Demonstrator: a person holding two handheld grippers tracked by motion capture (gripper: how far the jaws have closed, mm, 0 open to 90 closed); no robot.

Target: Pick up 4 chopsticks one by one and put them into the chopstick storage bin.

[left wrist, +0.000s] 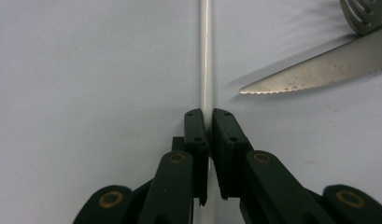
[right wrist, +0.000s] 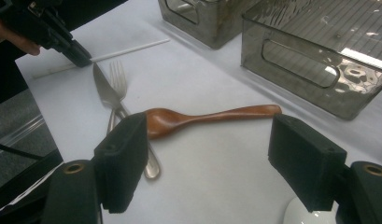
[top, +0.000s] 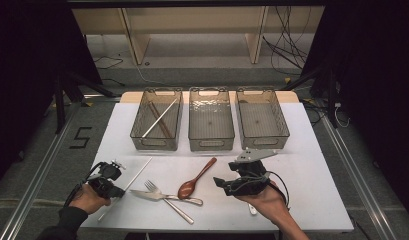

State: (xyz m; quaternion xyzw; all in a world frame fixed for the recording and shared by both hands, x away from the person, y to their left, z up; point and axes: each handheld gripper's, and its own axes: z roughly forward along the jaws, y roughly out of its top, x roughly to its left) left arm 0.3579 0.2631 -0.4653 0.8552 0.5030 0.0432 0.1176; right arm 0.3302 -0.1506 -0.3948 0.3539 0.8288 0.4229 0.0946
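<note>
Clamped on the white chopstick (left wrist: 206,56), our left gripper (left wrist: 210,122) has its jaws pressed to either side of the thin rod, which lies flat on the white table (top: 312,190). In the high view the chopstick's long axis runs diagonally, from the near-left table edge up and to the right toward the bins, and the grip sits partway along it, nearer the low end.

Just beside it lie a serrated knife (left wrist: 319,74) and a fork (top: 167,199), crossed over each other, with a wooden spoon (right wrist: 202,119) near them, bowl toward us and handle pointing toward the bins.

Our right gripper (right wrist: 207,158) hovers with its jaws wide apart, holding nothing, the spoon in front of them; something white peeks out beneath it, too hidden to name.

Beyond, three clear bins stand in a row. The left bin (top: 141,131) already holds a brown stick and a white one; the middle bin (top: 211,142) and right bin (top: 282,132) look empty. We judge this a sorting job barely begun: one chopstick gripped, the cutlery and spoon not yet binned.
</note>
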